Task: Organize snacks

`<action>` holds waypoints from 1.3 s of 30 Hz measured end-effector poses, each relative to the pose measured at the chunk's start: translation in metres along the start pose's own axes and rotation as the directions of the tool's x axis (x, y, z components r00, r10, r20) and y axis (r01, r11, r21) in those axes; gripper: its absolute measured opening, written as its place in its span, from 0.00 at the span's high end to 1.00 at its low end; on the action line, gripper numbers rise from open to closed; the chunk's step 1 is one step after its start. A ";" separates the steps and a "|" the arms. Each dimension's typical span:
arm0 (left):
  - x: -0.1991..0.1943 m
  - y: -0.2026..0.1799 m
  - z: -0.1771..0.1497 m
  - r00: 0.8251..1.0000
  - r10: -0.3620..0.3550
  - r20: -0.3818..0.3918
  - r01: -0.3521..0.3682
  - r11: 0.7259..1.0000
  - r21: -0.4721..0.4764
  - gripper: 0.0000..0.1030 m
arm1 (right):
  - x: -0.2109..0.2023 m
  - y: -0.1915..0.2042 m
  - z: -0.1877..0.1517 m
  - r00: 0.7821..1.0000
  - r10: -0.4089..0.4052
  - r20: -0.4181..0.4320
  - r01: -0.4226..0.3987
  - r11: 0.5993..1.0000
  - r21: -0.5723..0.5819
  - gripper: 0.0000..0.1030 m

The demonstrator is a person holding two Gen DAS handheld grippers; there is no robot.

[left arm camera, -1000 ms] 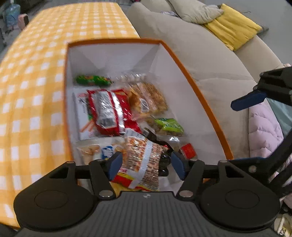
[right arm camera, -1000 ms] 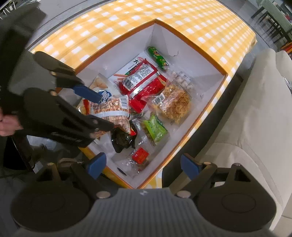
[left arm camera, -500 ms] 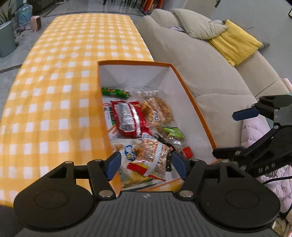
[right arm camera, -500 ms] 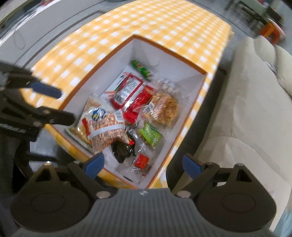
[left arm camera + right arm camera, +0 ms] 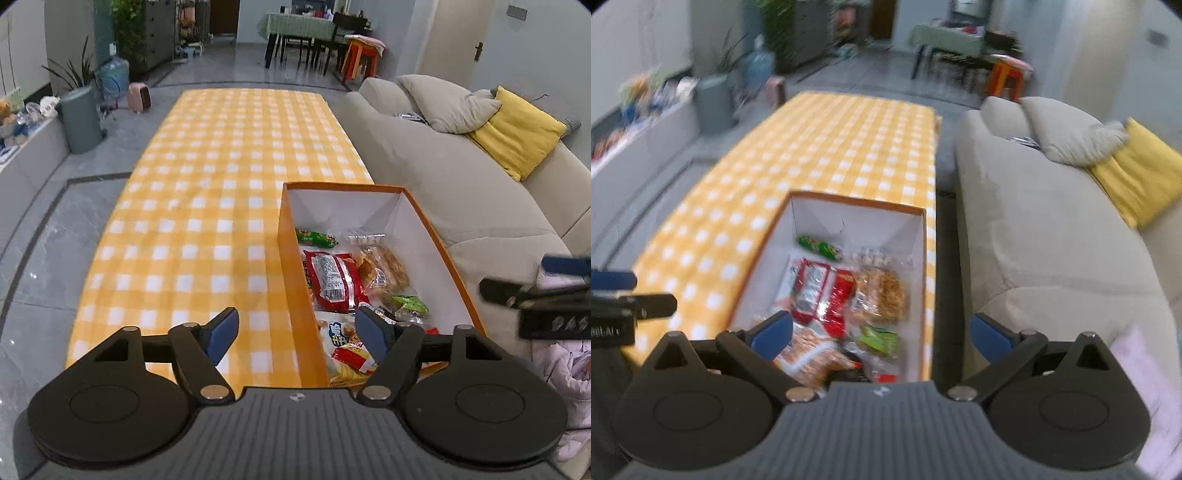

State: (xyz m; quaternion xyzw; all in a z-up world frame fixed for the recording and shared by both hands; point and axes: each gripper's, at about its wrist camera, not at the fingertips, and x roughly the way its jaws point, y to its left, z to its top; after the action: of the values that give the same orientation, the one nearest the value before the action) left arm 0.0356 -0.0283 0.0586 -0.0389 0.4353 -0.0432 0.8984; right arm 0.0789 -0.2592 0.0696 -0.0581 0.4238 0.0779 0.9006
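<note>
Hovering above the near end of the table, the left gripper (image 5: 297, 334) has its two blue pads spread wide, and nothing is between them. Its jaws have just been opening. Under its right pad stands the orange box (image 5: 295, 295), white inside, on the yellow checked cloth (image 5: 221, 166). The box's left wall runs up between the two pads. The snacks lie in the box, ahead of the right pad: a red packet (image 5: 332, 282), a green packet (image 5: 317, 238) at the far end, a clear bag of brown bits (image 5: 386, 269), a small green bag (image 5: 410, 304), and a blue and white bag (image 5: 341, 328) right by the pad.

The right gripper (image 5: 882, 332) is also wide open and holds nothing. Its jaws have just been opening too. The same box (image 5: 923, 258) sits between its pads, a little to the left side. A bag of brown crunchy bits (image 5: 809, 354) is just beside its left pad. This picture is blurry, so small things are hard to tell.

A grey sofa (image 5: 424, 177) with a yellow pillow (image 5: 517, 133) is to the right of both grippers.
</note>
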 end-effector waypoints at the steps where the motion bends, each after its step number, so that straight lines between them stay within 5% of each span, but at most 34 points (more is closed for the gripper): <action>1: -0.004 -0.001 -0.001 1.000 0.003 0.007 -0.003 1.000 -0.002 0.17 | -0.002 0.004 -0.005 1.000 0.000 0.001 0.000 1.000 0.025 0.03; 6: -0.013 -0.004 -0.008 0.999 -0.045 -0.022 0.044 0.999 -0.022 0.15 | 0.000 0.024 -0.030 0.999 -0.001 -0.043 0.004 0.996 0.090 0.03; 15: -0.008 -0.027 -0.004 0.990 0.049 -0.135 -0.049 0.999 0.004 0.15 | 0.010 0.029 -0.061 0.975 0.093 -0.202 -0.051 0.978 0.201 0.03; 24: -0.010 -0.044 0.024 0.971 0.097 -0.219 -0.103 0.995 -0.018 0.15 | -0.002 0.018 -0.033 0.962 0.073 -0.263 -0.003 0.965 0.261 0.03; 39: 0.003 -0.068 0.045 0.934 0.098 -0.343 -0.103 0.995 0.004 0.14 | -0.003 0.007 0.002 0.908 0.140 -0.394 -0.053 0.973 0.225 0.03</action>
State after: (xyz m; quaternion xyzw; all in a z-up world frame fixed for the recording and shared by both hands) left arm 0.0698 -0.0943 0.0909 -0.0148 0.5868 -0.0004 0.8096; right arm 0.0772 -0.2523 0.0729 0.0430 0.6100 0.0639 0.7886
